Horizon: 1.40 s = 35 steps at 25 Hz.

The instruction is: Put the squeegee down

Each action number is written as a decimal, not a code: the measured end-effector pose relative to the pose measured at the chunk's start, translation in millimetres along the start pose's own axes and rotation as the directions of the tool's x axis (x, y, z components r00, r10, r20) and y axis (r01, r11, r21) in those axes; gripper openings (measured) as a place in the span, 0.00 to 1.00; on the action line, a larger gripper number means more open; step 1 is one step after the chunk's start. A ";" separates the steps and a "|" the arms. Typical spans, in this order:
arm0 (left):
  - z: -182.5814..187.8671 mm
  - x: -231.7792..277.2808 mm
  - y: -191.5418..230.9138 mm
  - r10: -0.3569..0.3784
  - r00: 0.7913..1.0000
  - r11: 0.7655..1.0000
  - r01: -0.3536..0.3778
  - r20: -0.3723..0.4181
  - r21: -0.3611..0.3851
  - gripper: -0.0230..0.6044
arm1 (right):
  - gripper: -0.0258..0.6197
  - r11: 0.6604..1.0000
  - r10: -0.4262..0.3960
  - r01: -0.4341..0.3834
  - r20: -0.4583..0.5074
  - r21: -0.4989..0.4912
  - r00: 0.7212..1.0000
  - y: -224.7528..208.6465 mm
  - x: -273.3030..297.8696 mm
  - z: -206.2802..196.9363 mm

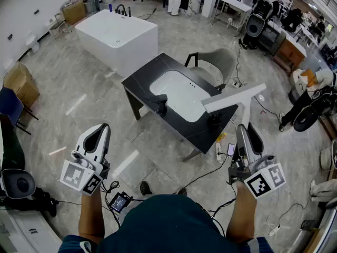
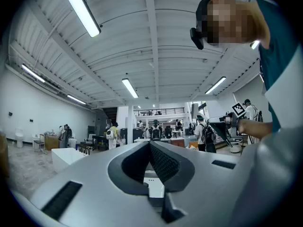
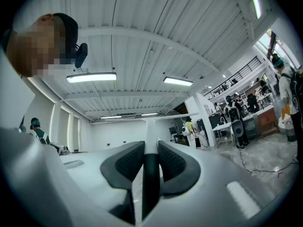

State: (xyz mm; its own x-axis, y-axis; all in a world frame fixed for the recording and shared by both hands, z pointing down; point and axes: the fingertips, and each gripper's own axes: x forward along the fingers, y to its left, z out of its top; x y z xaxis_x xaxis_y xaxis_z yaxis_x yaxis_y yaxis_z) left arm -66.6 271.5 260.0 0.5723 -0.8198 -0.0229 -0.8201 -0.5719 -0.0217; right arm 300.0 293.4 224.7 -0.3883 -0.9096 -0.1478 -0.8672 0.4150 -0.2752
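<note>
A white T-shaped squeegee (image 1: 235, 99) is up in the air over the right end of the black sink table (image 1: 141, 81), with its blade on top. My right gripper (image 1: 245, 129) is shut on its handle. In the right gripper view the handle (image 3: 150, 174) runs straight up between the pads, dark below and white above, and the gripper (image 3: 150, 148) clamps it. My left gripper (image 1: 102, 128) hovers over the floor at the left, apart from the table. In the left gripper view its (image 2: 150, 144) jaws meet with nothing between them.
The table carries a white basin (image 1: 176, 95) and a black faucet (image 1: 160, 106). Behind it stand a grey chair (image 1: 221, 65) and a white bathtub (image 1: 118, 33). A cardboard box (image 1: 21, 83) is at the left. Cables and a power strip (image 1: 220, 149) lie near the table.
</note>
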 end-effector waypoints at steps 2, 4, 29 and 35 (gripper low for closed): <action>-2.7 0.0 5.2 -0.002 1.000 1.000 0.002 -0.001 -0.001 0.05 | 0.20 1.000 -0.002 0.002 -0.001 -0.002 1.000 2.1 3.5 -2.8; -4.9 -0.5 10.1 -0.002 1.000 1.000 0.002 -0.002 -0.003 0.05 | 0.19 1.000 -0.004 0.004 -0.003 -0.004 1.000 3.9 6.3 -5.3; -8.6 -27.9 111.9 -0.081 0.996 0.996 0.083 0.031 -0.037 0.05 | 0.19 0.997 -0.060 0.059 0.035 0.049 0.998 89.2 57.0 -25.9; -20.3 -22.9 121.4 -0.093 0.995 0.994 0.095 0.030 -0.060 0.05 | 0.19 0.998 -0.054 0.054 0.024 0.027 0.998 95.3 71.8 -27.5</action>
State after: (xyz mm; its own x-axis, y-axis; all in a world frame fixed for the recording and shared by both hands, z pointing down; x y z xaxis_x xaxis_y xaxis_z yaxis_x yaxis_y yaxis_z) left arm -179.4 220.2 278.1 0.6460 -0.7616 -0.0512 -0.7609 -0.6479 0.0359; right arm 180.9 267.0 213.9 -0.3330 -0.9300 -0.1555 -0.8780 0.3659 -0.3086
